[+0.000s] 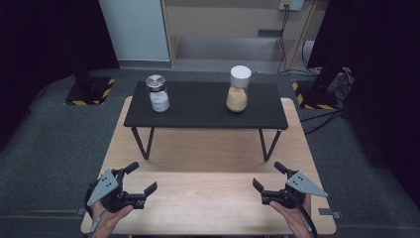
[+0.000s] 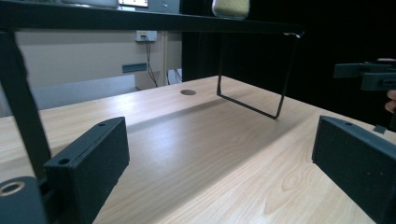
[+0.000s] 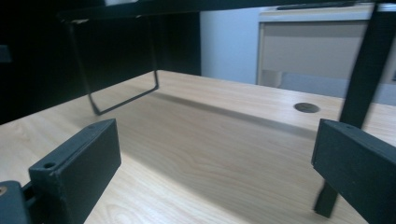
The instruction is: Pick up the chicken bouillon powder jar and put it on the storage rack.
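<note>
Two jars stand on a black raised shelf (image 1: pixel 205 116) at the back of the wooden table (image 1: pixel 208 198). The left jar (image 1: pixel 158 93) is white with a metal lid. The right jar (image 1: pixel 238 89) holds sandy grains under a white cap; its base (image 2: pixel 230 7) peeks over the shelf in the left gripper view. My left gripper (image 1: pixel 141 177) rests near the table's front left corner, jaws wide apart, nothing between them. My right gripper (image 1: pixel 267 177) mirrors it at the front right, also open and empty. Each is held by a hand, well short of the shelf.
The shelf stands on thin black wire legs (image 2: pixel 252 100) (image 3: pixel 119 100). A round cable hole (image 2: pixel 188 92) (image 3: pixel 307 108) sits in the tabletop under it. Bare wood lies between the grippers. Dark curtains, cables and a striped stand base (image 1: pixel 89 91) surround the table.
</note>
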Available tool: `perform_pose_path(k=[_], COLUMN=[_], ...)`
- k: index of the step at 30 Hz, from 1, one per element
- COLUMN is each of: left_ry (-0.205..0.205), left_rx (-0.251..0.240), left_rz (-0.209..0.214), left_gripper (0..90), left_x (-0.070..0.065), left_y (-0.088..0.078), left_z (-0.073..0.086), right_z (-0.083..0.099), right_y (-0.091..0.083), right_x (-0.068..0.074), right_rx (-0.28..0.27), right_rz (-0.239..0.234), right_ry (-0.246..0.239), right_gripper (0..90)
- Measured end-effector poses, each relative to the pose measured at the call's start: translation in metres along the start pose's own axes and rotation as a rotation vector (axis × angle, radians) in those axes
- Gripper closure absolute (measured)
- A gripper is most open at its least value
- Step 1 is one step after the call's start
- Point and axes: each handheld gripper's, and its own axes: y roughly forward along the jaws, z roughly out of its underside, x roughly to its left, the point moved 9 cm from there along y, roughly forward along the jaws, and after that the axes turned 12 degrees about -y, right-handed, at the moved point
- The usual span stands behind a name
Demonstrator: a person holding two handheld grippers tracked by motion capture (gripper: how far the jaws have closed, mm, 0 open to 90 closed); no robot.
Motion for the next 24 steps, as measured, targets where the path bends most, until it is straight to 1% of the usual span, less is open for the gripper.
perform_pose_path(k=[1, 3, 6, 8, 13, 15, 24], left_ry=[0.000, -0.005, -0.011, -0.012, -0.015, -0.014, -0.011], left_rx=[0.000, -0.009, -0.018, -0.023, -0.027, -0.027, -0.021], left_rz=[0.000, -0.018, -0.032, -0.038, -0.044, -0.043, -0.038], left_gripper=[2.7, 2.7, 2.7, 2.7, 2.7, 2.7, 2.7], left_x=[0.0000, 0.0032, 0.0058, 0.0069, 0.0078, 0.0078, 0.0069], left_y=[0.0000, -0.0019, -0.0030, -0.0033, -0.0033, -0.0032, -0.0023], left_z=[0.0000, -0.0008, -0.0013, -0.0016, -0.0015, -0.0015, -0.0014], right_z=[0.0009, 0.0021, 0.0043, 0.0060, 0.0067, 0.0064, 0.0073], right_y=[-0.0018, -0.0055, -0.0092, -0.0102, -0.0110, -0.0109, -0.0099], right_x=[-0.0017, -0.0048, -0.0077, -0.0093, -0.0083, -0.0076, -0.0075], right_rx=[-0.008, -0.022, -0.019, -0.019, -0.026, -0.025, -0.021], right_rz=[0.008, 0.024, 0.047, 0.053, 0.048, 0.043, 0.033], right_ry=[0.018, 0.031, 0.030, 0.039, 0.044, 0.036, 0.035], right_gripper=[1.2, 1.3, 1.5, 1.5, 1.4, 1.4, 1.4])
